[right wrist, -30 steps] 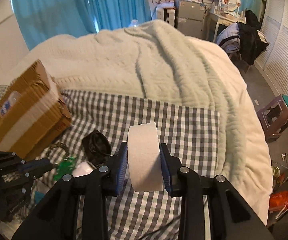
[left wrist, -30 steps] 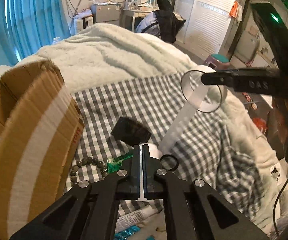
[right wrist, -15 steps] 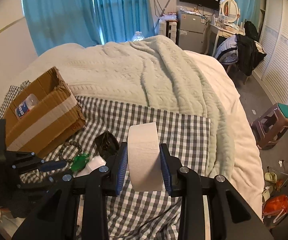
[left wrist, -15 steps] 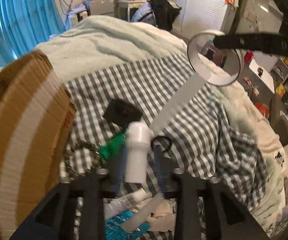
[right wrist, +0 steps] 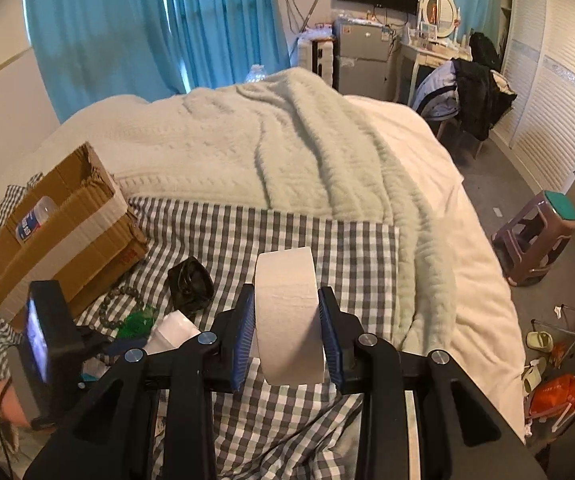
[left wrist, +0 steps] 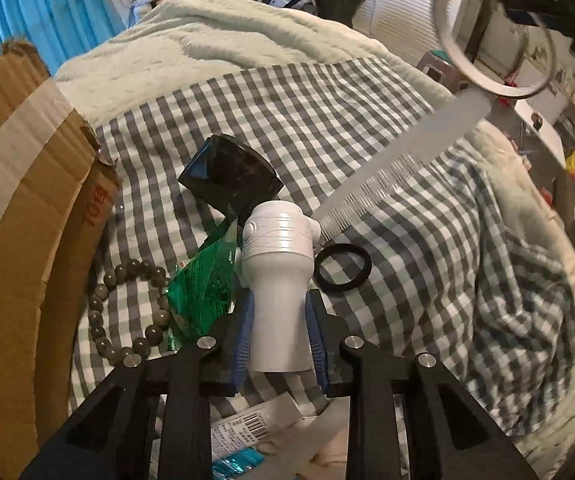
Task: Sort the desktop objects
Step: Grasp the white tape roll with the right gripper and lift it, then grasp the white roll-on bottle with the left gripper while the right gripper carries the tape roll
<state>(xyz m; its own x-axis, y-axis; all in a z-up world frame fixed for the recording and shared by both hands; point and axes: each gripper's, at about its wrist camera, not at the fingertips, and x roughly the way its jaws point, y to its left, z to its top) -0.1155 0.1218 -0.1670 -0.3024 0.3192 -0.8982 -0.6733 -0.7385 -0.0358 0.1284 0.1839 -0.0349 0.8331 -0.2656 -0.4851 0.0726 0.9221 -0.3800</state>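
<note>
My left gripper point(left wrist: 278, 312) is shut on a white plastic bottle point(left wrist: 278, 276), held over the checked cloth point(left wrist: 287, 112). My right gripper point(right wrist: 287, 332) is shut on a roll of white tape point(right wrist: 287, 312), raised above the bed. In the left wrist view the roll point(left wrist: 491, 36) hangs at the upper right with a loose strip of tape point(left wrist: 399, 164) trailing down to the bottle. A cardboard box point(right wrist: 59, 232) stands at the left and holds a water bottle point(right wrist: 35, 218).
On the cloth lie a black box point(left wrist: 229, 178), a green packet point(left wrist: 203, 284), a bead bracelet point(left wrist: 127, 312) and a black ring point(left wrist: 342, 267). A tube with a barcode point(left wrist: 247, 428) lies under my left gripper. A stool point(right wrist: 539, 232) stands on the floor at right.
My left gripper opened from shut and closed on the white bottle, lifting it. My right gripper rose higher with the tape roll, stretching the loose strip.
</note>
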